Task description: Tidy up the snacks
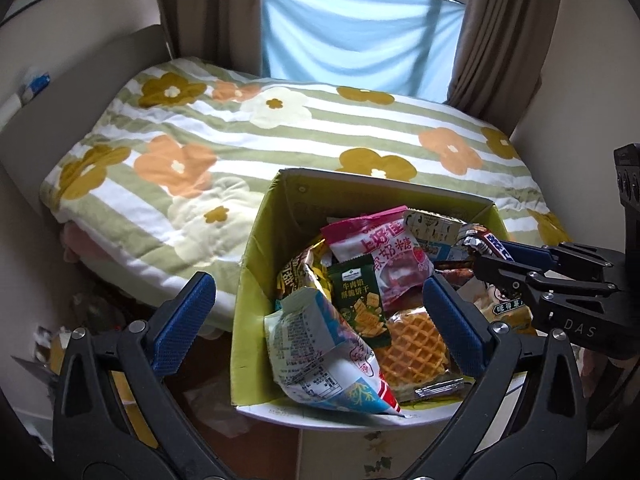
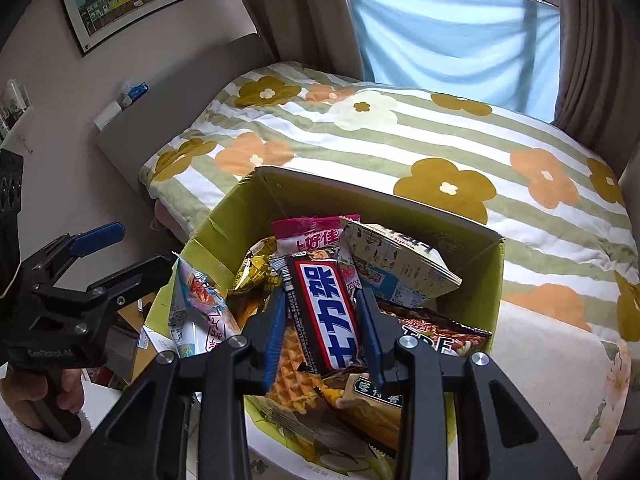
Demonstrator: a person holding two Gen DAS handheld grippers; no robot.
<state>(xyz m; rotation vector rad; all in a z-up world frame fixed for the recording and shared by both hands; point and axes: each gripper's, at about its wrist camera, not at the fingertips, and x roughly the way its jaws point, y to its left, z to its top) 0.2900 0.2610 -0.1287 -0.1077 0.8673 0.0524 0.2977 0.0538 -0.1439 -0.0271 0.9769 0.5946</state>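
Observation:
A cardboard box with a green inside holds several snack packets. In the right wrist view my right gripper is shut on a dark chocolate bar with a blue and white label, held over the box. The bar and right gripper also show at the right of the left wrist view. My left gripper stands wide open above the box's near left part. A white and blue packet lies below it, untouched. A waffle, a green cracker packet and a pink candy bag lie beside it.
Behind the box is a bed with a flowered striped quilt. A window with a blue cloth and brown curtains is beyond. The box stands on a white leaf-printed surface. A person's hand grips the left tool's handle.

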